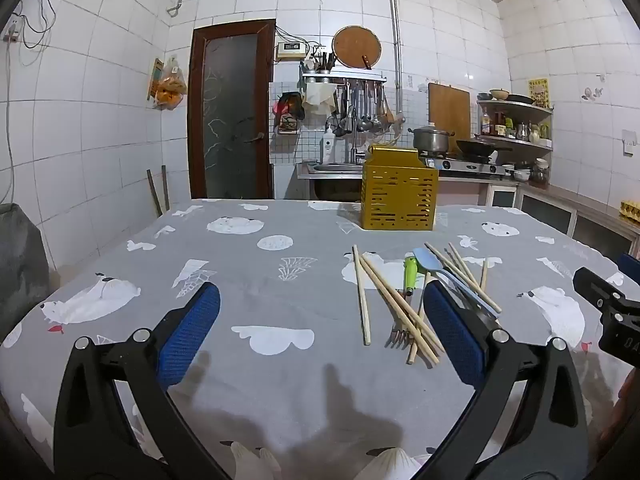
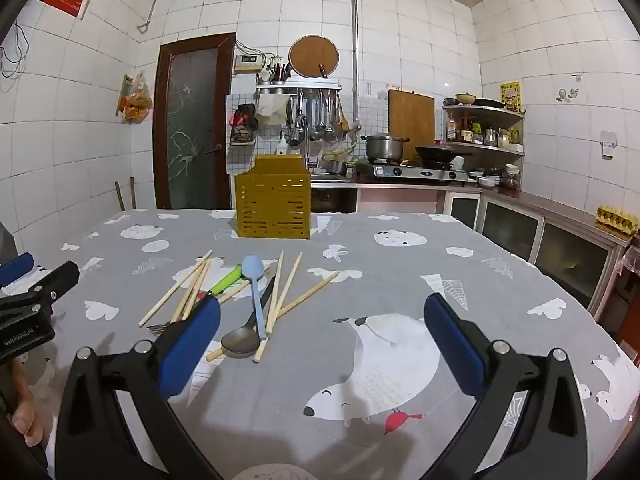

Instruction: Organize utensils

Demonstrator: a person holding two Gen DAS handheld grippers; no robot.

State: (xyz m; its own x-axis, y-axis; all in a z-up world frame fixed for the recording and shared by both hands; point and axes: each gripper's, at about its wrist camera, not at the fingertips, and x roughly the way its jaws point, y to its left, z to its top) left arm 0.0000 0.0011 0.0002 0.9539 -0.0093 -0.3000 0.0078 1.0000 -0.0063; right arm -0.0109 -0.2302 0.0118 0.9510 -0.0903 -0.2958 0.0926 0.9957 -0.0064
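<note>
Your left gripper (image 1: 320, 320) and right gripper (image 2: 322, 320) both have fingers wide apart, holding nothing. The chopsticks (image 2: 176, 288), fork (image 1: 400, 334) and spoons (image 2: 256, 300) lie crossed at centre frame, mostly pointing toward the yellow holder (image 2: 273, 208) upright on the worktop (image 2: 400, 280).

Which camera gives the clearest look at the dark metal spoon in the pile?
The right wrist view: the metal spoon lies unobstructed, bowl nearest the camera. In the left wrist view, the left gripper's right finger mostly hides it.
</note>
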